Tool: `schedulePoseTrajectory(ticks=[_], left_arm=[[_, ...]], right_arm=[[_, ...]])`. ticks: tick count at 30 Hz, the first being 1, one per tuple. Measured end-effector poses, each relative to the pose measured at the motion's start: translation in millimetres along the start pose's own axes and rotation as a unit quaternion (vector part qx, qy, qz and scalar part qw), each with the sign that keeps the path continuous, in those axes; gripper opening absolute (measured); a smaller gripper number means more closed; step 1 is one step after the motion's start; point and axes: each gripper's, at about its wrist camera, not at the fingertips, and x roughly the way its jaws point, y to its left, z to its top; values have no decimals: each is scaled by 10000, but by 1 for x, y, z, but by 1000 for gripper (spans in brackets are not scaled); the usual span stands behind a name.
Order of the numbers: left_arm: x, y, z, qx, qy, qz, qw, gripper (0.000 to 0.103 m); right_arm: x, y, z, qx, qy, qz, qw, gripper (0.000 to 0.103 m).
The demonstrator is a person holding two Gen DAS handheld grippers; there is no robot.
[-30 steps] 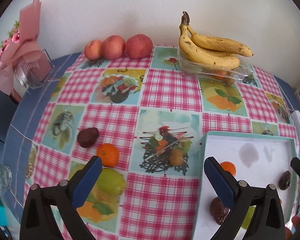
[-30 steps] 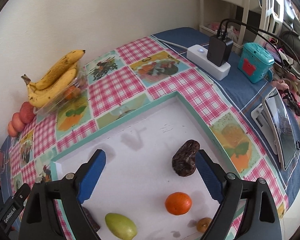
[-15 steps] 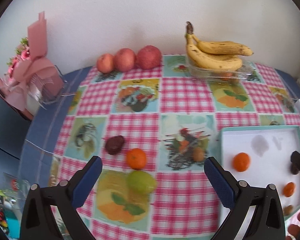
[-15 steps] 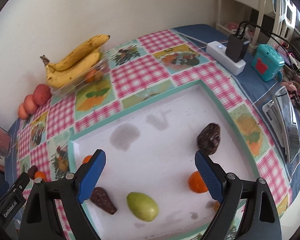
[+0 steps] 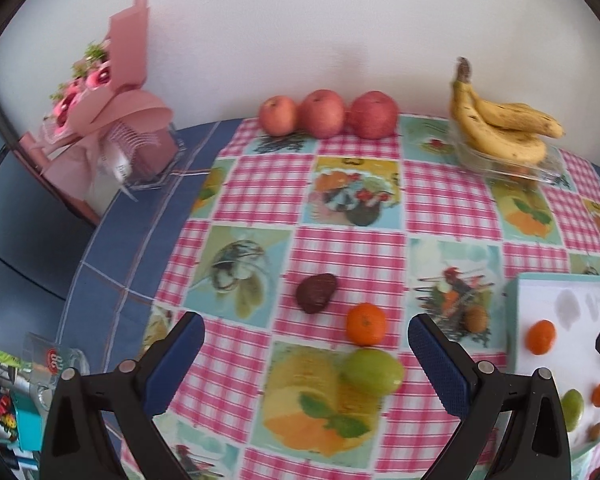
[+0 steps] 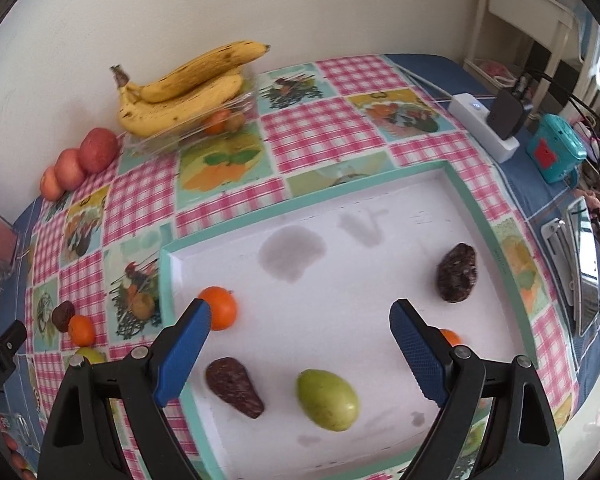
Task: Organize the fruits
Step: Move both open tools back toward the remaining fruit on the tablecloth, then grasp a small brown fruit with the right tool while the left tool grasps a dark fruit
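Blue-padded left gripper [image 5: 304,354] hangs spread wide and empty above a dark brown avocado [image 5: 316,293], an orange tangerine [image 5: 366,324] and a green pear-like fruit [image 5: 373,371] on the checked tablecloth [image 5: 352,248]. Right gripper [image 6: 300,338], likewise wide and empty, hovers over the white teal-rimmed tray [image 6: 324,200] holding more fruit.
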Motion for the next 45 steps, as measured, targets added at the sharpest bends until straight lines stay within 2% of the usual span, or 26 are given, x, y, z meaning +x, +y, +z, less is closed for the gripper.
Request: schedulePoseTrajectory(ticks=[16, 23, 28, 32, 39, 42, 44, 45], left_arm=[[9, 77, -1, -440, 60, 596, 9972, 103], [6, 94, -1, -695, 12, 654, 9954, 103], [4, 94, 0, -742, -48, 551, 9957, 103], [5, 95, 2, -886, -94, 287, 9956, 103], [28, 90, 1, -1081, 153, -213, 9938, 103], [38, 86, 2, -1155, 241, -414, 9921, 102], [46, 81, 4, -1196, 269, -510, 9911, 102], [49, 79, 6, -1187, 261, -568, 9910, 102]], right_arm=[[3, 86, -12, -662, 85, 476, 9966, 91], [3, 108, -18, -903, 52, 653, 9938, 91], [-2, 114, -18, -968, -78, 828, 9918, 91], [-1, 114, -18, -889, -143, 964, 9913, 91], [10, 117, -20, -819, -66, 1294, 9882, 89], [12, 116, -17, -771, -100, 1318, 9882, 82], [17, 117, -15, -752, -53, 1306, 9886, 69], [20, 118, -15, -762, -25, 1303, 9885, 67]])
